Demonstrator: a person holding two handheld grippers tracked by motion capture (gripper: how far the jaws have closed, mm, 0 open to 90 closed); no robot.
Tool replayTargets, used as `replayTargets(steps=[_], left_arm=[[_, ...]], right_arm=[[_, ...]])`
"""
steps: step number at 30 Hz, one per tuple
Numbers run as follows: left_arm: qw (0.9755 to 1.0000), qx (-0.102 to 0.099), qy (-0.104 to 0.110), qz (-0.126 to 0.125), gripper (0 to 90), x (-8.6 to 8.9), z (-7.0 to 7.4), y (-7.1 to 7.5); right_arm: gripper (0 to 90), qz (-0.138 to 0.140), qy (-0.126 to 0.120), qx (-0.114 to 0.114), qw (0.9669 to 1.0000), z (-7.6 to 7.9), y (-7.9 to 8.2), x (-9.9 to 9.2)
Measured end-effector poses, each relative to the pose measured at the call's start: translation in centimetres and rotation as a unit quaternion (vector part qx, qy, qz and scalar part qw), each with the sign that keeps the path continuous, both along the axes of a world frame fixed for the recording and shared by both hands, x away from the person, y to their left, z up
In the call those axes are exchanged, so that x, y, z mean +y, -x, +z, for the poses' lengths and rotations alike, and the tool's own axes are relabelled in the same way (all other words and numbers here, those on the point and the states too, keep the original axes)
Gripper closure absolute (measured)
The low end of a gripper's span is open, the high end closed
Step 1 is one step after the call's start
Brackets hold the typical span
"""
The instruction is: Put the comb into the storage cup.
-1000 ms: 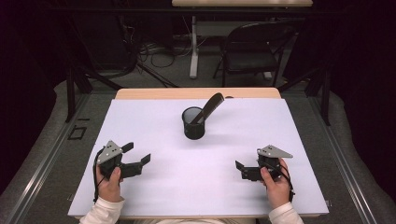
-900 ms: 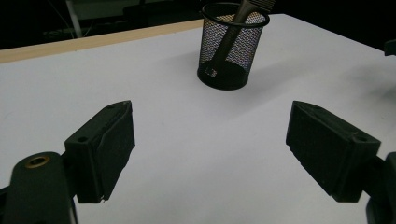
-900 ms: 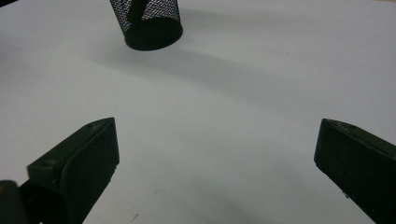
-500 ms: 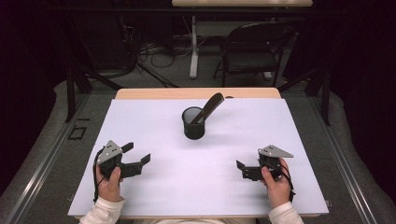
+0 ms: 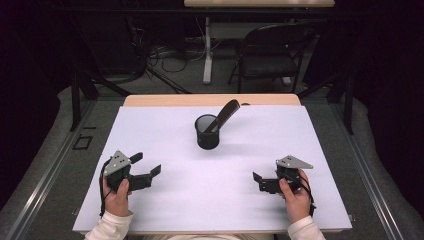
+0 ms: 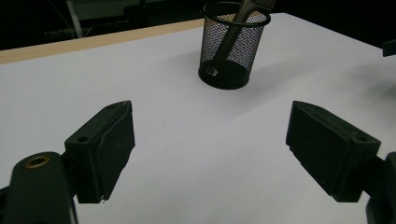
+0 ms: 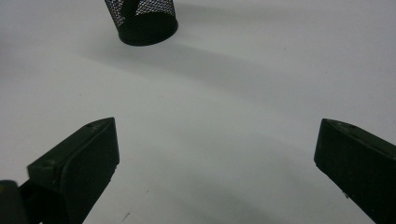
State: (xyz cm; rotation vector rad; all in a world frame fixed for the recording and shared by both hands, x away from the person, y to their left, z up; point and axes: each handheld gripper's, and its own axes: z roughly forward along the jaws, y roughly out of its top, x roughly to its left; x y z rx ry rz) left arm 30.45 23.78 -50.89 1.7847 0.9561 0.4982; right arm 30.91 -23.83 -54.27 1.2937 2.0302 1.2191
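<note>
A black mesh cup (image 5: 207,134) stands upright on the white sheet, slightly beyond the table's middle. A dark flat-handled utensil (image 5: 226,115) leans out of it toward the far right. My left gripper (image 5: 146,164) rests in a hand near the front left, open, its jaws pointing toward the cup. In the left gripper view the gripper (image 6: 211,114) holds nothing, and the cup (image 6: 233,46) with the utensil (image 6: 245,11) stands ahead. My right gripper (image 5: 259,182) sits at the front right, open and empty. The right gripper view has the gripper (image 7: 218,128) wide apart, with the cup's base (image 7: 145,23) at the top left.
A white sheet (image 5: 300,150) covers most of the table, with a wooden strip (image 5: 165,100) bare along the far edge. Behind the table stand a black chair (image 5: 272,55) and a tangle of cables (image 5: 160,55) on the floor. Metal rails (image 5: 45,170) run along both sides.
</note>
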Motion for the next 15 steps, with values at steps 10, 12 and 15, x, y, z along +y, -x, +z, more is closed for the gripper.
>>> replayTargets(steps=[10,12,15], left_arm=[[1.0,0.0,-0.002,-0.002,15.7,-0.05,-0.03,-0.04],[1.0,0.0,-0.003,-0.001,15.7,-0.03,-0.02,-0.05],[1.0,0.001,-0.002,-0.001,15.7,0.06,0.01,-0.1]], right_arm=[[0.0,-0.002,-0.001,-0.002,1.0,-0.01,-0.01,-0.07],[0.0,-0.003,0.002,0.0,1.0,0.01,0.01,-0.06],[0.0,-0.001,0.001,-0.001,1.0,-0.04,-0.03,-0.07]])
